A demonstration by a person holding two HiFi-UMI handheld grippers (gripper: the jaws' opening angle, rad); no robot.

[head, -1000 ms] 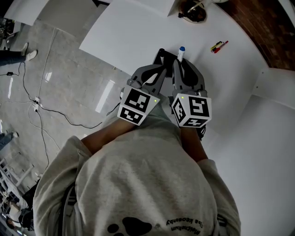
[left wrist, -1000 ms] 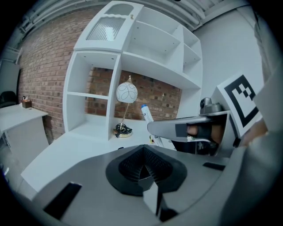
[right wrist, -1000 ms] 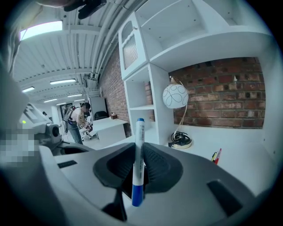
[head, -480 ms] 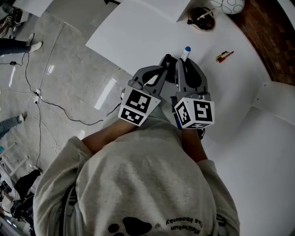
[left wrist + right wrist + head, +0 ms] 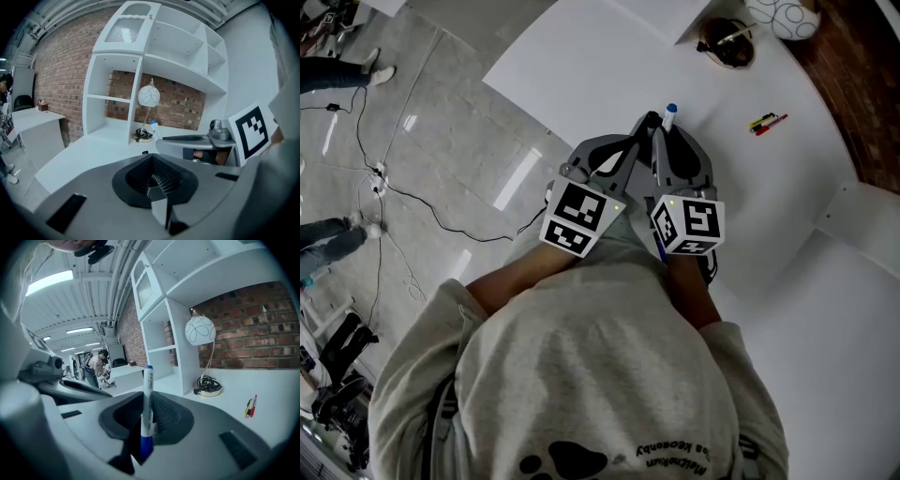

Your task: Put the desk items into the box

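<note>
The marker (image 5: 146, 411) stands upright between the jaws of the right gripper (image 5: 146, 427), which are clamped on its lower barrel; that gripper's view shows a white barrel with blue at the bottom end and a small blue tip on top. In the head view only the marker's upper end (image 5: 669, 114) pokes out past the right gripper (image 5: 666, 133); the rest is covered by the gripper's body and marker cube. The left gripper (image 5: 154, 180) has its jaws pressed together with nothing between them, plain in its own view, while from the head view the left gripper (image 5: 639, 127) lies so close against the right one that their tips are hard to tell apart. Both are held near the person's chest above the near edge of the white desk (image 5: 609, 75), and the person's hands are hidden under the grippers. Two pens (image 5: 767, 123), one red and one probably yellow, lie together on the desk well apart from the grippers; the right gripper view shows them (image 5: 251, 406) too, the left does not. A globe lamp (image 5: 200, 330) with cable coiled on its base stands by the white shelf unit (image 5: 154, 56) before a brick wall (image 5: 253, 329); the head view cuts the globe off at the top edge.
</note>
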